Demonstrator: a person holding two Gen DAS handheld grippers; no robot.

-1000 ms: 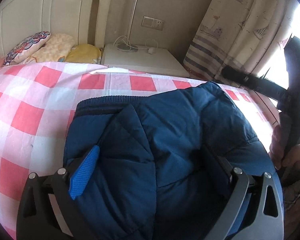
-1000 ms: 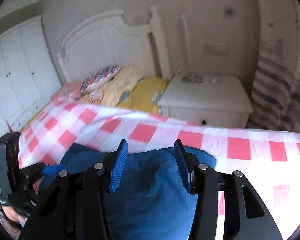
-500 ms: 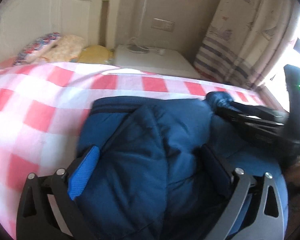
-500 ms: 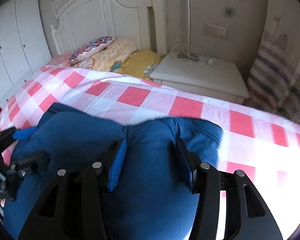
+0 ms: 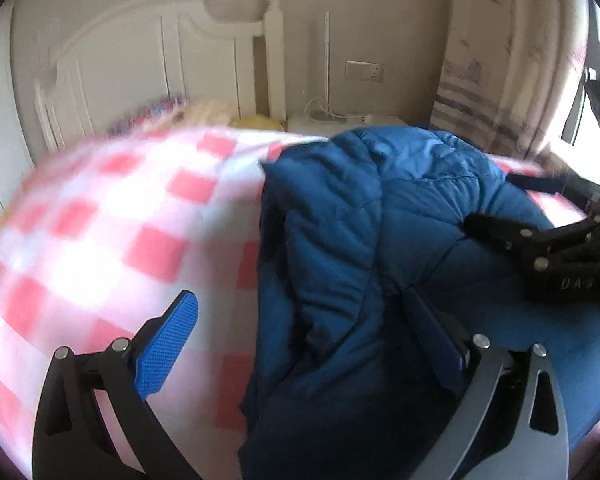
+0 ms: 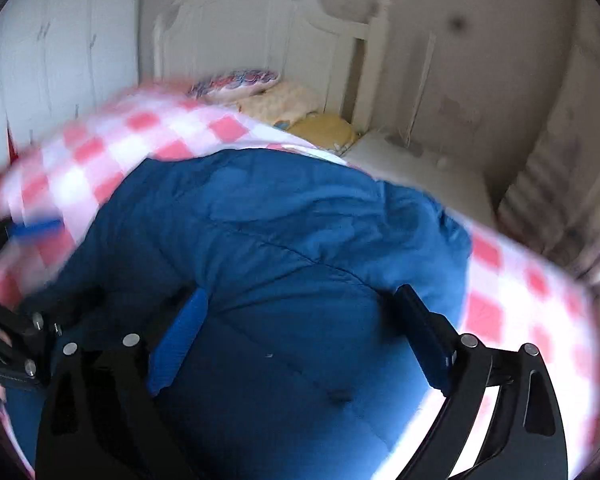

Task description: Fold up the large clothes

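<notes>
The dark blue quilted puffer jacket (image 5: 380, 248) lies bunched on the pink-and-white checked bedspread (image 5: 112, 232), toward the bed's side edge nearest the white nightstand (image 6: 420, 168). The left gripper (image 5: 300, 340) stands wide: its left blue pad is over bare bedspread, its right pad against the jacket's folds, nothing pinched. The right gripper (image 6: 304, 336) is opening, jaws spread wide above the jacket's smooth panel, the pads clear of the cloth. Patterned pillows (image 6: 260, 88) rest by the white headboard (image 5: 160, 60).
</notes>
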